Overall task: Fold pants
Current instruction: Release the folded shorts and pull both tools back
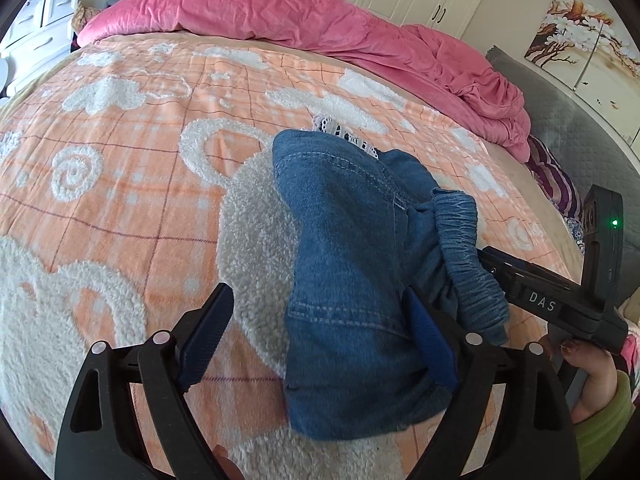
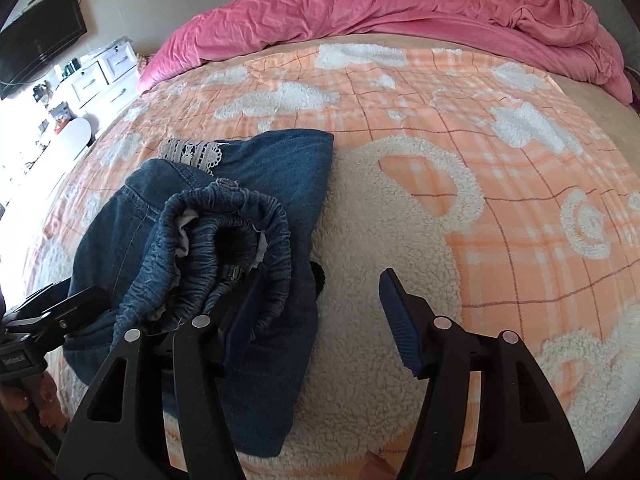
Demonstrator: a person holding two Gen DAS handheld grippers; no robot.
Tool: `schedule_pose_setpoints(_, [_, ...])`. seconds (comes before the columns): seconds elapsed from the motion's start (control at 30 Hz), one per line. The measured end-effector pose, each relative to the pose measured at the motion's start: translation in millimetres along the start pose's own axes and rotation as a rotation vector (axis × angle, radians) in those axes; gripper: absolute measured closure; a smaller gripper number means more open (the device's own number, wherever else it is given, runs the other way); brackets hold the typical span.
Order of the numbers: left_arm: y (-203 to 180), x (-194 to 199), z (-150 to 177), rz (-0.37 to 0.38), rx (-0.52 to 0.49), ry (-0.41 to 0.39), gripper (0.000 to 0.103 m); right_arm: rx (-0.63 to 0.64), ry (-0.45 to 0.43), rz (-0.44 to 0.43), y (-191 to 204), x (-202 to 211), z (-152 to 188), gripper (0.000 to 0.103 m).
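Two tongs, the left tongs (image 1: 320, 336) and the right tongs (image 2: 320, 324), stand spread apart and grip nothing over one pair of blue denim pants (image 1: 352, 248). The pants lie folded into a compact bundle on the orange plaid blanket (image 1: 132, 184), elastic waistband bunched on top and lace trim peeking out behind; one pink duvet (image 1: 304, 28) lies beyond.

You've got matt blue denim pants (image 1: 344, 248) with a lace trim, lying on a fuzzy fleece blanket (image 1: 120, 160), and ribbed blue rubbery pads on matt black plastic fingers (image 2: 404, 328).
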State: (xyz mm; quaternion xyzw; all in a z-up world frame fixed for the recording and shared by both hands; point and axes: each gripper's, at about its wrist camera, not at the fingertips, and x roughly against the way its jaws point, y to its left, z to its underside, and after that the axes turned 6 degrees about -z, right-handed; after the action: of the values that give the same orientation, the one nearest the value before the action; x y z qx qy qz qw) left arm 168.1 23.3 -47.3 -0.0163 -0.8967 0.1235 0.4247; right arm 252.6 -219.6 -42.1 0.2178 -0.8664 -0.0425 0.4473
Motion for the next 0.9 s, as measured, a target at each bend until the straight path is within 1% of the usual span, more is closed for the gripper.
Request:
schedule_pose_setpoints(0.1, [0.2, 5.0, 2.5, 0.001, 0.001, -0.002, 0.016, 0.000, -0.009, 0.007, 0.4, 5.4, 2.3, 0.046])
schedule_pose_setpoints(0.13, [0.1, 6.7, 3.6, 0.002, -0.001, 0.000, 0.015, 0.000, -0.010, 0.010, 0.7, 7.3, 3.4, 0.043])
schedule_pose_setpoints(0.3, [-1.3, 18.4, 11.9, 0.002, -0.008, -0.016, 0.015, 0.002, -0.045, 0.021, 5.0, 24.8, 12.9, 0.042])
schedule_pose_setpoints(0.37, [-2.5, 23.6, 14.6, 0.000, -0.015, -0.020, 0.014, 0.004, -0.055, 0.015, 7.1, 31.1, 17.1, 0.037])
schedule_pose_setpoints(0.6, [-6.2, 38.8, 23.7, -0.002, -0.034, -0.034, 0.010, 0.038, -0.081, 0.020, 18.3, 45.6, 28.6, 0.034])
schedule_pose_setpoints(0.9, [-10.9, 59.5, 44.7, -0.008, -0.066, -0.056, 0.005, 0.069, -0.113, 0.024, 28.6, 67.7, 44.9, 0.024])
